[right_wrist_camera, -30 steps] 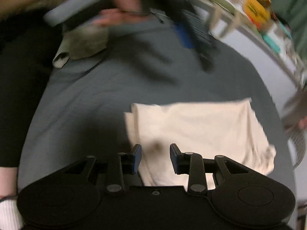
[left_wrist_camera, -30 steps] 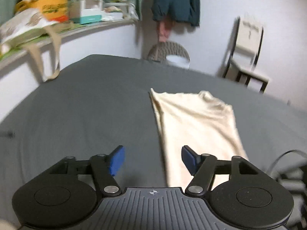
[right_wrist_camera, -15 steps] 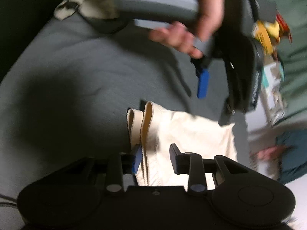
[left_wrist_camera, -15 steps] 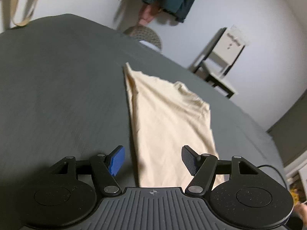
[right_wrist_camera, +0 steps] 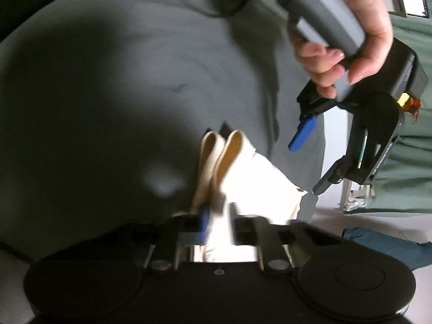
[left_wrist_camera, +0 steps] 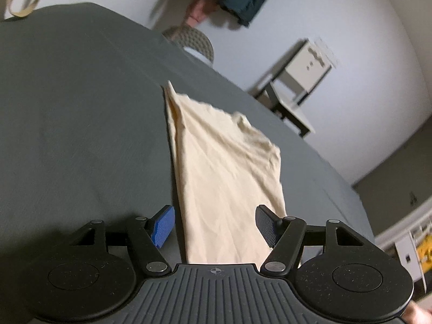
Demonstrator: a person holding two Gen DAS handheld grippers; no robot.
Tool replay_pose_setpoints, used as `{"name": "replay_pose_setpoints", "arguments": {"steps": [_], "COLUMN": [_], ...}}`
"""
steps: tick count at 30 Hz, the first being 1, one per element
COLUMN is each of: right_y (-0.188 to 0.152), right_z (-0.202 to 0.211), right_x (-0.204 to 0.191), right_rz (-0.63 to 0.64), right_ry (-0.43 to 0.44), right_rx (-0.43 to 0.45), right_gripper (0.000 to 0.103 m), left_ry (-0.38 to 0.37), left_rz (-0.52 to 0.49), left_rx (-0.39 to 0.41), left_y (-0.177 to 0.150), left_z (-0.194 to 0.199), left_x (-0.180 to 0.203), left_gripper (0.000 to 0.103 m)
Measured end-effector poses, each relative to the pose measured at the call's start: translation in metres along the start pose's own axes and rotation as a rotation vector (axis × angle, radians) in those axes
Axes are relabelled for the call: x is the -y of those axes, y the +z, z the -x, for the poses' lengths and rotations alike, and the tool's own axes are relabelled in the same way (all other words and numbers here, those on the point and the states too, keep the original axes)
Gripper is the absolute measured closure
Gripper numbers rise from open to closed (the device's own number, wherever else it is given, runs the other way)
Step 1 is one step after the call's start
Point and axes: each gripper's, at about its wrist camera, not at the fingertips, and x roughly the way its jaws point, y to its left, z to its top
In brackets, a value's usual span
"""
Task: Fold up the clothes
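Ahead, in the left wrist view, we hold our left gripper (left_wrist_camera: 214, 222) wide apart and empty over the near end of the cream shirt (left_wrist_camera: 224, 172), which lies folded long on the grey bed (left_wrist_camera: 81, 124), likely lining up a grab. Through the right wrist view, our right gripper (right_wrist_camera: 217, 222) is narrow around the shirt's doubled edge (right_wrist_camera: 216, 156); blur hides whether it pinches.
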Motion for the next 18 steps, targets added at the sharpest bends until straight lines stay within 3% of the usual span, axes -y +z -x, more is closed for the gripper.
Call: {"name": "replay_pose_setpoints", "arguments": {"steps": [7, 12, 18], "right_y": [-0.017, -0.011, -0.012], "right_z": [0.008, 0.000, -0.005], "right_x": [0.004, 0.012, 0.013], "right_rz": [-0.001, -0.053, -0.033], "right_ry": [0.028, 0.033, 0.067], "right_rx": [0.004, 0.013, 0.014], "right_gripper": [0.098, 0.098, 0.097], "left_ry": [-0.006, -0.005, 0.009], "left_rz": [-0.026, -0.045, -0.007], "left_rx": [-0.042, -0.043, -0.041], "left_y": [-0.001, -0.002, -0.003], "left_z": [0.004, 0.006, 0.005], "left_x": [-0.002, 0.000, -0.008], "left_gripper": [0.037, 0.037, 0.037]}}
